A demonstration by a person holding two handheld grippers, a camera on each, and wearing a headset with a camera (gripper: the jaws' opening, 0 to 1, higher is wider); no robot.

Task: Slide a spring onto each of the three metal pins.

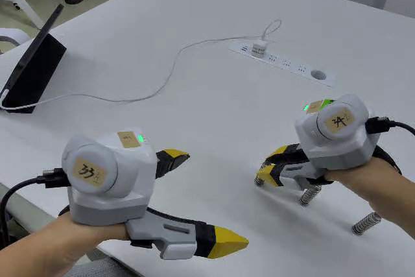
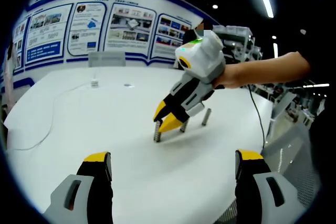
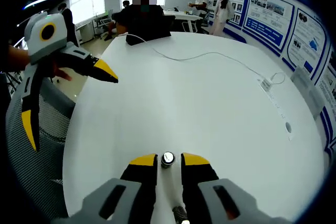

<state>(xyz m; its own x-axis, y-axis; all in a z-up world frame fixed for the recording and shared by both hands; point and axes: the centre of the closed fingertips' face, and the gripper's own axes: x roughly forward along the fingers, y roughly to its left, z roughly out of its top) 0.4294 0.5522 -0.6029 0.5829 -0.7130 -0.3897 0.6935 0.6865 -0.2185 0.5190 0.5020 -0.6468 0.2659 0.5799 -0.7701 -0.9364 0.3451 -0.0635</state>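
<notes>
Three springs (image 1: 310, 194) stand on the bench (image 1: 214, 82) by the right gripper (image 1: 269, 165), whose jaws pinch a metal pin (image 3: 167, 158) by its head alone, so it could tip sideways; the left gripper (image 1: 204, 199) gapes wide, empty.

My right gripper (image 1: 271, 163) hides the shaft of the pin (image 3: 167, 158) I clamp; a spring (image 3: 180, 214) runs off the bottom edge.
</notes>
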